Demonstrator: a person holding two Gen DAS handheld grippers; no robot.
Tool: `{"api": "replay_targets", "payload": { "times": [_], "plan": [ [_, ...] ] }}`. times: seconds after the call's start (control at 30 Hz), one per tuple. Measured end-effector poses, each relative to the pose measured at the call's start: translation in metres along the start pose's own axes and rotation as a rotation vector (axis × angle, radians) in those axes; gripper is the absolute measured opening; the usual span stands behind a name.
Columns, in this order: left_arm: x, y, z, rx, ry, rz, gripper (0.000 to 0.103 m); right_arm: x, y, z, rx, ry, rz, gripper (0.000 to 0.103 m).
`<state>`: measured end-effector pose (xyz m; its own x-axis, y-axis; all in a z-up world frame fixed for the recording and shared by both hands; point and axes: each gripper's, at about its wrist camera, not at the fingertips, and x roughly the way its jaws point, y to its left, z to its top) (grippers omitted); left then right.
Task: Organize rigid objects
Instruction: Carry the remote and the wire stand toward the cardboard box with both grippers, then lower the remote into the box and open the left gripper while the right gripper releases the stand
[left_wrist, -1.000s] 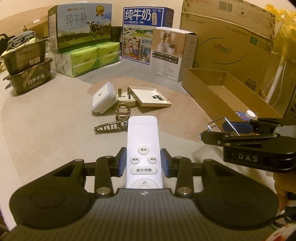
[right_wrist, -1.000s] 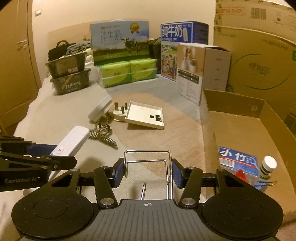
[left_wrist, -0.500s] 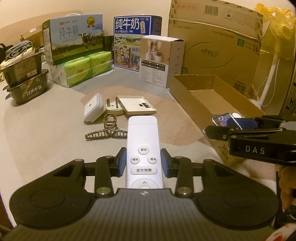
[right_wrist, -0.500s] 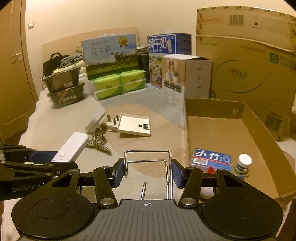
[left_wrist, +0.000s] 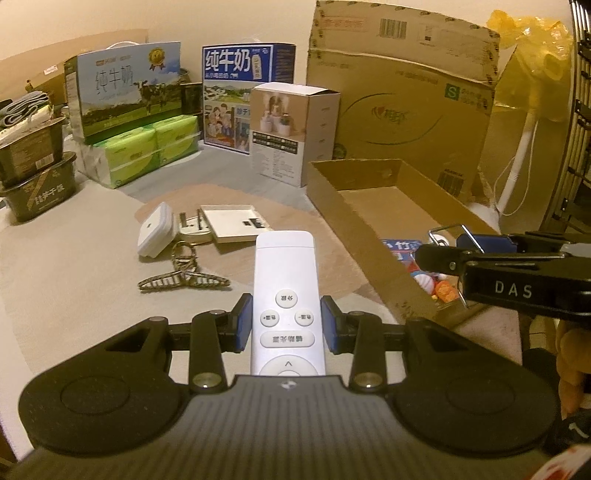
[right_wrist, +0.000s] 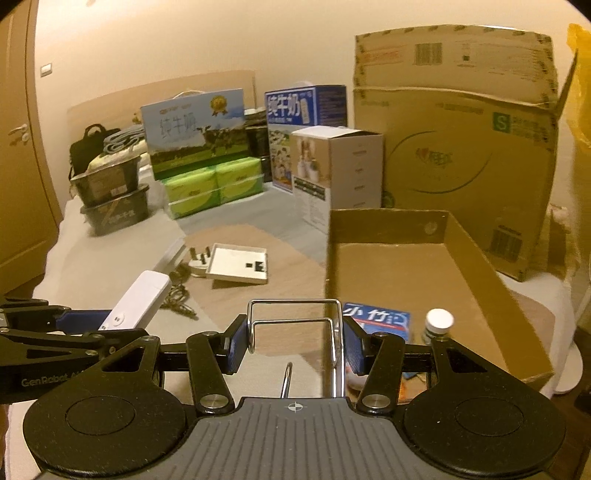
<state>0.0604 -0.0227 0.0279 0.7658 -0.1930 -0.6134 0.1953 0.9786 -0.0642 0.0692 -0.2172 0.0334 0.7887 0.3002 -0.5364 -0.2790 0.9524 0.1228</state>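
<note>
My left gripper (left_wrist: 287, 325) is shut on a white remote control (left_wrist: 285, 280), its blue pads pressing both sides; the remote (right_wrist: 142, 301) also shows at the left of the right wrist view. My right gripper (right_wrist: 294, 341) is shut on a bent chrome wire rack (right_wrist: 293, 325), held above the near end of a shallow open cardboard box (right_wrist: 476, 266). Inside that box lie a blue carton (right_wrist: 376, 319) and a small white-capped bottle (right_wrist: 437, 323). On the mat remain a white square adapter (left_wrist: 155, 230), a white plug (left_wrist: 192, 229), a flat white plate (left_wrist: 236, 223) and a hair claw clip (left_wrist: 181, 280).
Milk cartons (left_wrist: 127, 98), green tissue packs (left_wrist: 144, 151), a white product box (left_wrist: 291, 134) and a big cardboard box (left_wrist: 402, 99) line the back. Black food tubs (left_wrist: 31, 177) stack at far left. A fan stand (left_wrist: 517, 158) rises at right; a door (right_wrist: 14, 147) stands far left.
Both grippers have risen and shifted right toward the shallow box, each keeping its grip. The loose items on the mat look farther away and more of the box interior shows.
</note>
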Motion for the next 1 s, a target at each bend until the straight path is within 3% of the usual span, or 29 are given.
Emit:
{"api": "replay_targets", "payload": {
  "times": [0.57, 1.0],
  "plan": [
    [0.029, -0.054, 0.034, 0.032, -0.013, -0.117, 0.035, -0.016, -0.074, 0.016, 0.065, -0.023, -0.126, 0.053],
    [0.085, -0.093, 0.077, 0.042, 0.002, -0.157, 0.035, 0.02, -0.135, 0.045, 0.056, -0.021, -0.128, 0.053]
  ]
}}
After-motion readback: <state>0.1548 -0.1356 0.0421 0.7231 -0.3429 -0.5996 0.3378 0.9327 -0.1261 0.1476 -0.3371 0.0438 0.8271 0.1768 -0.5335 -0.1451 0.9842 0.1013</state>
